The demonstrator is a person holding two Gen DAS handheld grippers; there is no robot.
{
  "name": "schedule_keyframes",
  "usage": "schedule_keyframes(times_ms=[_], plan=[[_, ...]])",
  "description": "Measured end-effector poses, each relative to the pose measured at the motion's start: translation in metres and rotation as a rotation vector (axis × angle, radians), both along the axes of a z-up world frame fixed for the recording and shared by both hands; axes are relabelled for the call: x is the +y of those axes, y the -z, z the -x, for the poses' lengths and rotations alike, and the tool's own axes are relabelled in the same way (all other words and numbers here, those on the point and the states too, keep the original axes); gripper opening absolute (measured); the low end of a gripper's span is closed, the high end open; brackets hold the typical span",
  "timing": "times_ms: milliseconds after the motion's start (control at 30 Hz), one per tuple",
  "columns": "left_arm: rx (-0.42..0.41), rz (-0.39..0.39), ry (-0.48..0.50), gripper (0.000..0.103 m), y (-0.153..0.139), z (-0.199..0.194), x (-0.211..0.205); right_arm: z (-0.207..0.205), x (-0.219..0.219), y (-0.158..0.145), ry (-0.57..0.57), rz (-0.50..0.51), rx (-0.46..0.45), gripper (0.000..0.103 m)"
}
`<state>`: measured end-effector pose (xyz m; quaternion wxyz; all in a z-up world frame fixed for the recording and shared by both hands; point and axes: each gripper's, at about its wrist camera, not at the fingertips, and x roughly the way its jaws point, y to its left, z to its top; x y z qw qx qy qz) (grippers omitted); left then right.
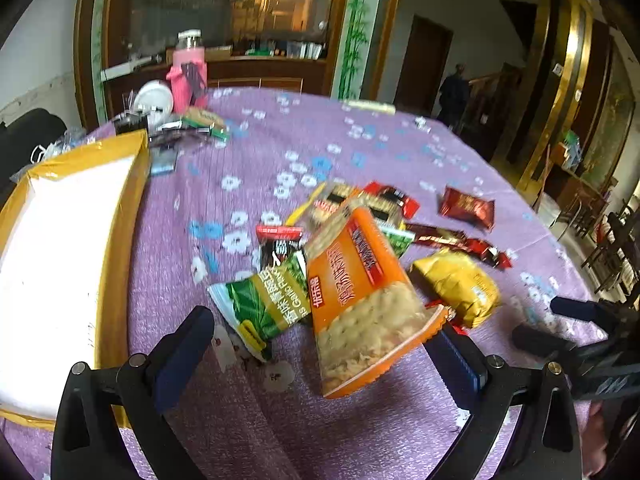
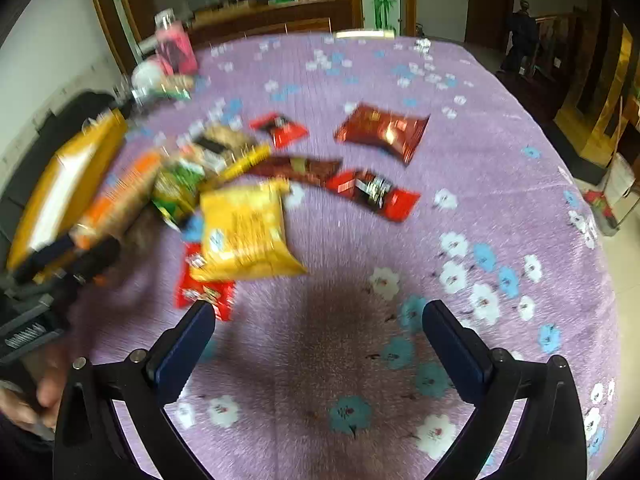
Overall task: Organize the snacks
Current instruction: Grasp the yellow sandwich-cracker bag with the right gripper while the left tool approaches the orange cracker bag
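The snacks [image 1: 360,264] are lying heaped mid-bench, none showing in the yellow box [image 1: 124,208]; sorting seems barely begun; the left gripper [image 1: 326,344] is gaping around the orange cracker pack [image 1: 360,300]; the right gripper [image 2: 320,344] is hanging spread, empty.

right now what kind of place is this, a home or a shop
Probably a home's dining or living room: a round table under a purple flowered cloth, a wooden glass-fronted cabinet behind it, and dark wooden chairs at the side.
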<state>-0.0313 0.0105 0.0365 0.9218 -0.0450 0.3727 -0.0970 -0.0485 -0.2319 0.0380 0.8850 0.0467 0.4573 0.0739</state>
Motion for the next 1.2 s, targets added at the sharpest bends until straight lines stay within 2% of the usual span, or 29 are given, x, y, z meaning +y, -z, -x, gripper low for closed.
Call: schedule_keyframes(times_ms=[67,233,367,600,767,867,967,1067,1200], plan=[[-0.004,0.026,0.003,0.102,-0.003,-0.001,0.004,0.001,-0.005,-0.023,0.002,-0.045,-0.055,0.103],[0.004,0.068,0.002,0.102,-0.005,-0.002,0.01,-0.02,0.011,-0.058,-0.069,-0.048,-0.078,0.103],[0.013,0.048,0.016,0.102,-0.003,-0.002,0.004,-0.041,0.028,-0.053,-0.068,0.073,-0.029,0.103],[0.036,0.044,0.006,0.102,0.001,-0.004,0.003,-0.048,0.036,-0.045,-0.012,0.22,-0.024,0.103],[0.042,0.046,0.006,0.102,0.002,-0.005,0.002,-0.048,0.044,-0.038,-0.035,0.317,0.01,0.102],[0.049,0.048,0.007,0.102,0.004,-0.005,0.002,-0.044,0.043,-0.04,0.026,0.351,-0.054,0.102],[0.049,0.048,0.007,0.102,0.004,-0.006,0.003,-0.038,0.043,-0.046,0.031,0.347,-0.114,0.102],[0.053,0.048,0.008,0.102,0.004,-0.006,0.002,-0.021,0.046,-0.058,0.057,0.359,-0.272,0.102],[0.054,0.047,0.008,0.102,0.004,-0.007,0.002,-0.019,0.055,-0.058,-0.047,0.338,-0.305,0.102]])
